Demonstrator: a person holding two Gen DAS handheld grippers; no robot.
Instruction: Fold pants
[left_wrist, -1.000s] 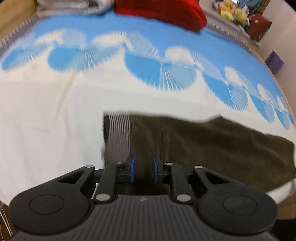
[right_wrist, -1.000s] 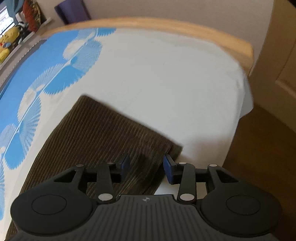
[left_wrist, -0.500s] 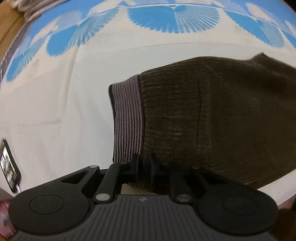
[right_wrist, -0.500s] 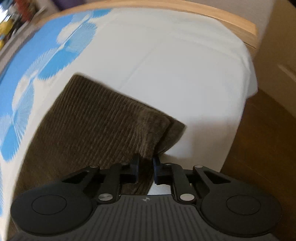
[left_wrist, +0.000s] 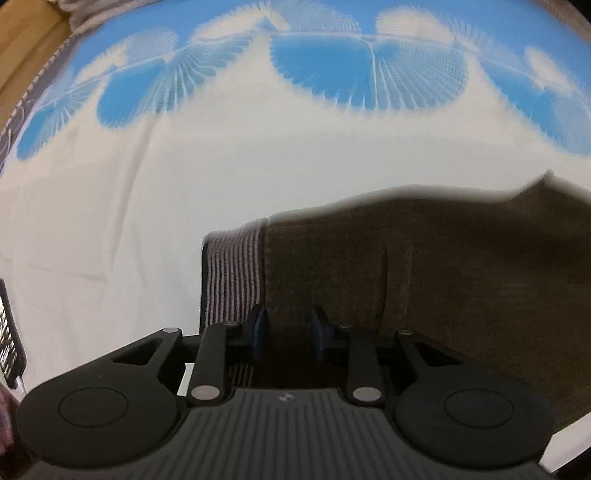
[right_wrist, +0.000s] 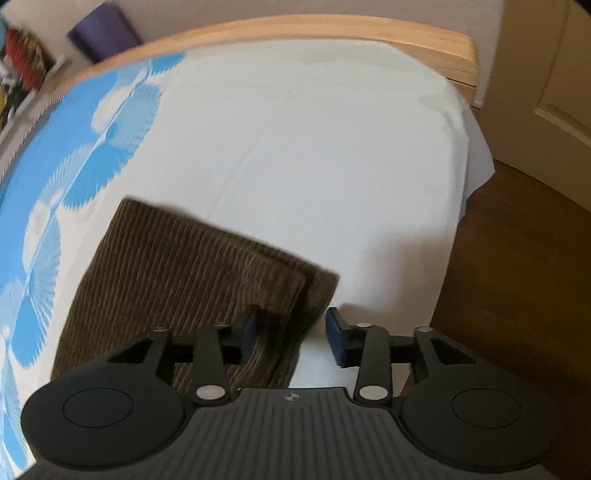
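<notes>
Brown corduroy pants (left_wrist: 461, 280) lay on the bed (right_wrist: 332, 155); our left claw (left_wrist: 287, 332) and right claw (right_wrist: 291, 330) had just opened, straddling them unclamped.

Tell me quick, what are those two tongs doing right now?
Left tongs: just opened, holding nothing, over the pants by the waistband.
Right tongs: just opened, holding nothing, straddling the pants' leg end.

The pants (left_wrist: 461, 280) are brown ribbed corduroy cloth, matt and rough, with a grey striped knit waistband (left_wrist: 232, 273). The bed sheet (right_wrist: 314, 155) is smooth matt cloth, white with a blue fan print. The bed frame (right_wrist: 295, 31) is pale wood with a satin finish. Both grippers are matt black plastic with ridged bodies, dull metal rivets and blue rubbery pads (right_wrist: 334, 332).
</notes>
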